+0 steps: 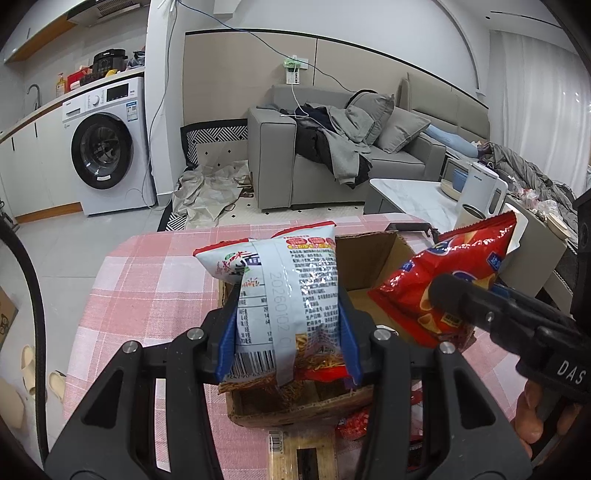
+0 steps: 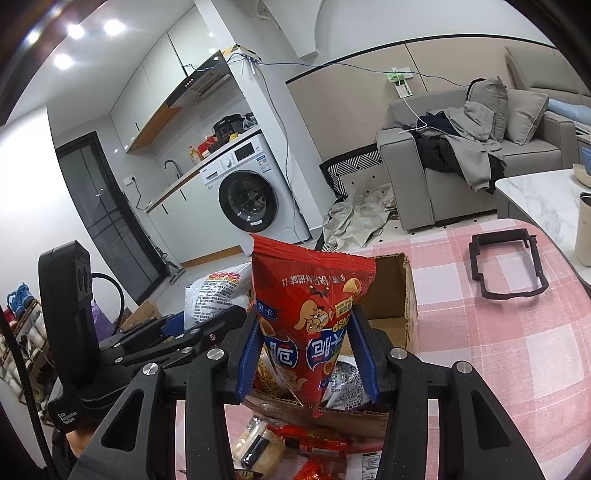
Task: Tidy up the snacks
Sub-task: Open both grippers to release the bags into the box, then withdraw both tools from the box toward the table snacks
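Pink tablecloth [image 2: 498,332]: black frame [image 2: 506,266], right view only.

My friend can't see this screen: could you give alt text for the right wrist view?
The right claw grips a red chip bag above an open cardboard box on a pink checked tablecloth. At left, the left claw holds a white bag.

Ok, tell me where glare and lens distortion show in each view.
Left wrist view: glare streaks the white snack bag; fisheye bows the walls and the pink checked tablecloth. Right wrist view: ceiling lights blow out; the red chip bag stays readable.
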The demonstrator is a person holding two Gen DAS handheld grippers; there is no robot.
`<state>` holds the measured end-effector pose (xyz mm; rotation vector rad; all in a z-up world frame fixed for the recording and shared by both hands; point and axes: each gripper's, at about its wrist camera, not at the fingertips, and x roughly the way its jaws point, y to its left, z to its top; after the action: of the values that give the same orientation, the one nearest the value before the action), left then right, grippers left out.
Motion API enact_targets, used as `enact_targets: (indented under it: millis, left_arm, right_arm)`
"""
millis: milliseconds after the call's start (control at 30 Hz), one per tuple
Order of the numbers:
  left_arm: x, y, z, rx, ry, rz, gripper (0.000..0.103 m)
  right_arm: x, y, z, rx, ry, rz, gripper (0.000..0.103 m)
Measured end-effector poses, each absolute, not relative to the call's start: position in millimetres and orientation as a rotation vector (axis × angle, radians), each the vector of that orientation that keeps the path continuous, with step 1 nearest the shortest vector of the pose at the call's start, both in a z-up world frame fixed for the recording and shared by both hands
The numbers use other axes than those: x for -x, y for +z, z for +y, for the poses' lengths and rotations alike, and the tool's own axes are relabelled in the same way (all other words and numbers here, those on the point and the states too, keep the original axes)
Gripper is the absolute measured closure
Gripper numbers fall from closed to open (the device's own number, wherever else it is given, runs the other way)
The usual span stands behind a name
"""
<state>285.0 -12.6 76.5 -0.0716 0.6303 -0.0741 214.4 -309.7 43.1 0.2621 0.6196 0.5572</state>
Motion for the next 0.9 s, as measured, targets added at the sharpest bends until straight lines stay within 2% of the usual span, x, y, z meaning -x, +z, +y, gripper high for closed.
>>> enact_targets:
  millis: [400, 533, 567, 600, 633, 667, 700, 800, 900]
  left_arm:
    - [-289.1, 62.2, -23.7, 0.032, -0.075, 0.63, 0.058]
    - [-278.4, 63.7, -21.8, 0.03, -0.086, 0.625, 0.039]
    - [-272.5, 65.4, -21.9, 0.029, -0.088, 0.622, 0.036]
    - [-267.5, 66.6, -20.9, 0.028, -0.09, 0.616, 0.028]
    - [-258.4, 67.8, -17.3, 0.03, -0.09, 0.608, 0.019]
    - [-251.4, 69.0, -16.2, 0.035, -0.092, 0.599, 0.018]
    - [-242.3, 70.2, -15.5, 0.039, -0.093, 0.593, 0.016]
    - [-221.6, 74.5, -10.0, 0.039, -0.061, 0.584, 0.001]
    - [-197.0, 73.2, -8.4, 0.033, -0.031, 0.569, 0.001]
  right_arm:
    - [-228.0, 25.7, -299.6, -0.228, 0.531, 0.686, 0.055]
    - [-220.2, 29.9, -301.2, -0.164, 0.499, 0.664, 0.048]
    - [-217.7, 31.1, -301.8, -0.144, 0.49, 0.662, 0.04]
    - [-215.0, 31.8, -302.9, -0.13, 0.485, 0.662, 0.033]
    - [-210.8, 32.4, -305.6, -0.12, 0.48, 0.659, 0.02]
    - [-207.2, 32.6, -309.3, -0.117, 0.478, 0.656, 0.008]
    - [-203.3, 32.4, -312.0, -0.117, 0.478, 0.655, 0.004]
    - [-192.0, 29.9, -322.1, -0.109, 0.454, 0.673, 0.001]
    - [-183.2, 23.9, -332.0, -0.103, 0.414, 0.69, 0.0]
